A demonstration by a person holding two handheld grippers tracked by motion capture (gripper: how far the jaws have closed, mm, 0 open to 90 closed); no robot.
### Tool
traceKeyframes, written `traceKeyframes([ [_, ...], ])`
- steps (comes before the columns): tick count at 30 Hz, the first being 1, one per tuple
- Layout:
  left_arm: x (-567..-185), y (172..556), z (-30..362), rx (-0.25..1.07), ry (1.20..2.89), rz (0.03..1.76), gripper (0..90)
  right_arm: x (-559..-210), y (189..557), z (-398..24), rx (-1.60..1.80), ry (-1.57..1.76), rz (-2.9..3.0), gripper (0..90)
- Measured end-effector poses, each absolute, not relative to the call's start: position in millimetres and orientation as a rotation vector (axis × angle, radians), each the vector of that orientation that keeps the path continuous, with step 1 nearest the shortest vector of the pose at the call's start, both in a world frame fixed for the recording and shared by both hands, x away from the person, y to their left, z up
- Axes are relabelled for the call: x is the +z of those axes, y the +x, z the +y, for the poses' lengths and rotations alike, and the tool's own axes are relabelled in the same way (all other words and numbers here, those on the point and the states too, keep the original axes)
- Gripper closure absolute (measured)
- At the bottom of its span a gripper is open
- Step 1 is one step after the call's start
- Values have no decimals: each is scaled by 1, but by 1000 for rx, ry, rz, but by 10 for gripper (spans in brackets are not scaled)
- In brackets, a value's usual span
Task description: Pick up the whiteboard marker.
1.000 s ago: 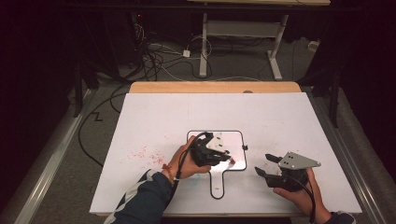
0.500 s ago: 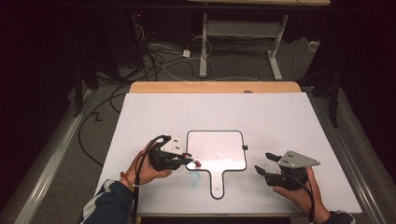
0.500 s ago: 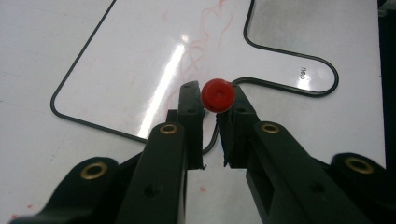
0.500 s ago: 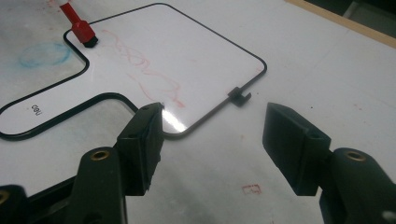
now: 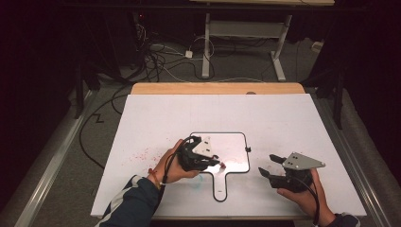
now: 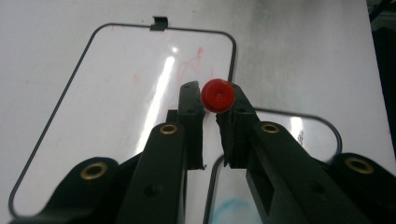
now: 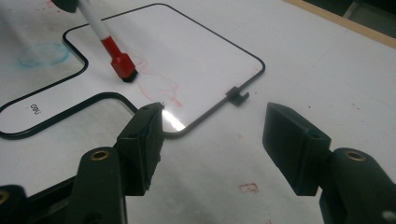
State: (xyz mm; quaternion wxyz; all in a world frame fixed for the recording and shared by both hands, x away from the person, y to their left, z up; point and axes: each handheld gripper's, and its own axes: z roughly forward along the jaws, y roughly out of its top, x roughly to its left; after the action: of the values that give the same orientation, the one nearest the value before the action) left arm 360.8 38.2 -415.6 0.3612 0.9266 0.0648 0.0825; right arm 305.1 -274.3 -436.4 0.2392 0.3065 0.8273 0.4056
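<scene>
The left gripper [image 5: 213,164] sits just left of centre in the high view, over the lower part of a small paddle-shaped whiteboard [image 5: 236,142] that lies flat on the white table [image 5: 283,118]. Its jaws are clamped tight on a red marker [image 6: 217,95], which the left gripper view sees end-on as a round red butt pinched between the two black tips. The right gripper view, in its upper left, shows the same marker slanting down with its red felt eraser cap [image 7: 123,66] pressed on the board's glossy face, right beside faint red scribbles [image 7: 159,86]. Held this way, eraser end down, the marker looks set for wiping those lines off rather than drawing more.

The right gripper [image 5: 270,169] rests low at the right of the high view, off the board's right edge. Its jaws stand well apart with nothing between them; in its own view, only bare table and the board's rounded corner lie ahead. It seems parked close enough to steady the board should the rubbing push it, though at present it touches nothing.

The board's handle [image 5: 221,187] points toward the bottom of the high view, and a small black clip [image 5: 248,149] sits on its right rim. Red smudges [image 5: 139,155] dot the table to the left of the board.
</scene>
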Motion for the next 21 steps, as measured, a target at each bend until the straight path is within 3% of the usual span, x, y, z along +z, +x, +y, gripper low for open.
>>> traceKeyframes([
  [10,-418,360,-5,250,2392,108,784,-435,304,-277,1108,843,2260,393],
  [21,-419,366,33,268,2426,185,784,-434,304,-280,1109,852,2250,393],
])
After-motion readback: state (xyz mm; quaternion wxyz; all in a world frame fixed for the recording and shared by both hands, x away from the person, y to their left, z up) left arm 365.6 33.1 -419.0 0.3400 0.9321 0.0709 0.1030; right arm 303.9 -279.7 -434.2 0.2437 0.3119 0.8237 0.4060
